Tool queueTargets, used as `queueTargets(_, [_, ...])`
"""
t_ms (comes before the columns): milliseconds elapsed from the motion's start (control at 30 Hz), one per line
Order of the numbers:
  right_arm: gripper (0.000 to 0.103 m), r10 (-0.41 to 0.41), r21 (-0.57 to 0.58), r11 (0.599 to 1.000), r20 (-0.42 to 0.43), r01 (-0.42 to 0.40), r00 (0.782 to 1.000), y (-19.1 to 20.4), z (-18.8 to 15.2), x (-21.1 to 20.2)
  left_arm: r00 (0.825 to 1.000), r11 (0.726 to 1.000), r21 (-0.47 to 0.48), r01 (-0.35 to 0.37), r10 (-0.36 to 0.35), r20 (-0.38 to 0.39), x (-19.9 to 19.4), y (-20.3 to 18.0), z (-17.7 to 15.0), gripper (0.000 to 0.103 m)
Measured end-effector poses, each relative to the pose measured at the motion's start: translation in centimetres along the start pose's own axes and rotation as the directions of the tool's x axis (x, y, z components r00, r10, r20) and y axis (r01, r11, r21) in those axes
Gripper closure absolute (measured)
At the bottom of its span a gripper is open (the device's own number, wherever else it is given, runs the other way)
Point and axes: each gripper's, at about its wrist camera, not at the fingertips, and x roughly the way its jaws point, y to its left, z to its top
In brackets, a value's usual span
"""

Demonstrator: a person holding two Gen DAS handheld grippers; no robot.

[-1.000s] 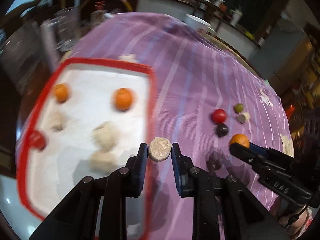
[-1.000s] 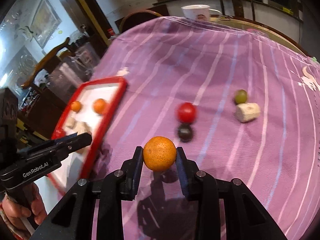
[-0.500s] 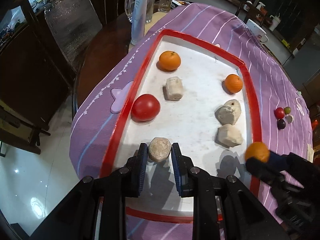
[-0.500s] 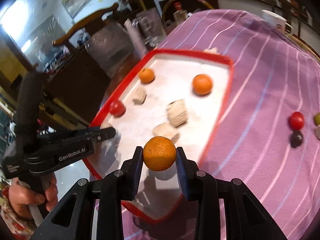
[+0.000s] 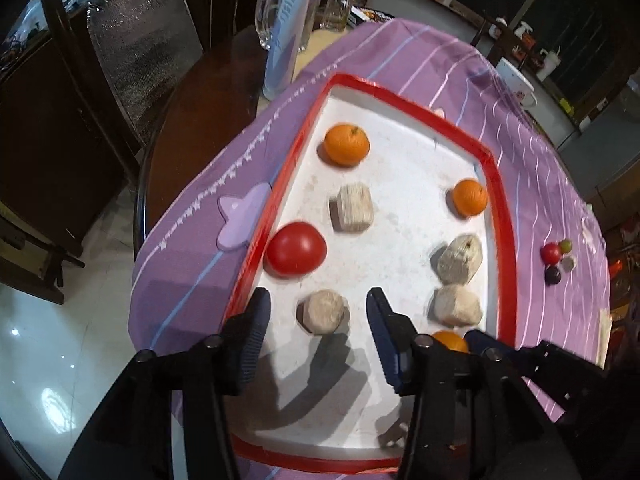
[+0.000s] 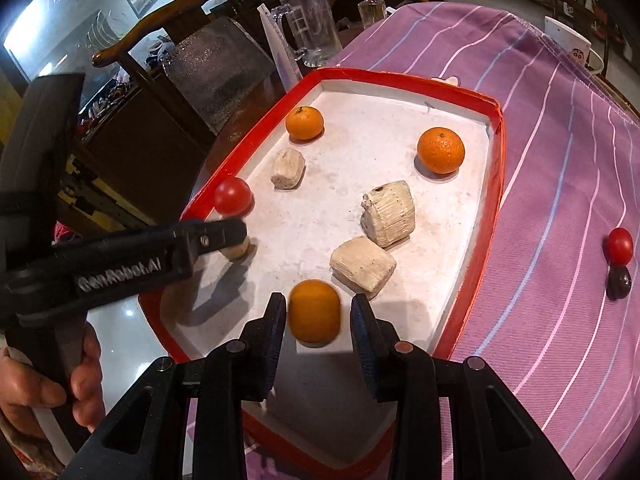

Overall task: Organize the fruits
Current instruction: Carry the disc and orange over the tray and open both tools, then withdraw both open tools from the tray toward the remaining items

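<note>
The left tongs point(image 5: 318, 316) have just been opening and stand apart around a beige lump point(image 5: 324, 312) lying on the red-rimmed tray point(image 5: 496, 184). The right tongs point(image 6: 318, 316) have eased slightly apart around an orange point(image 6: 314, 311); whether the pads still touch it I cannot tell. From the left wrist view that orange is mostly hidden.

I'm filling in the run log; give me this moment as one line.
left gripper: open, beige chunk released on tray | right gripper: opening around orange | small fruits: on cloth
</note>
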Motion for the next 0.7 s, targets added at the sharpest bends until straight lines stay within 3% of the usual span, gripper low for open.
queueTargets(267, [0.062, -0.042, 0.011, 0.999, 0.047, 0.041, 0.998, -0.9, -0.2, -2.9, 0.998, 1.000, -0.024, 0.002, -0.001, 0.058, -1.9, -1.5, 0.5, 0.053])
queueTargets(400, [0.062, -0.052, 0.052, 0.997, 0.079, 0.048, 0.996, -2.5, -0.6, -5.0, 0.996, 0.999, 0.024, -0.035, 0.033, 0.082, -3.0, -4.6, 0.1, 0.051])
queueTargets(500, [0.062, -0.059, 0.063, 0.997, 0.097, 0.053, 0.994, -4.0, -1.1, -6.8, 0.994, 0.996, 0.071, -0.051, 0.044, 0.097, -3.8, -7.5, -0.6, 0.043])
queueTargets(700, [0.062, -0.078, 0.108, 0.992, 0.141, 0.063, 0.987, -7.7, -2.9, -10.3, 0.992, 0.984, 0.158, -0.082, 0.065, 0.111, -4.8, -13.3, -2.8, 0.042])
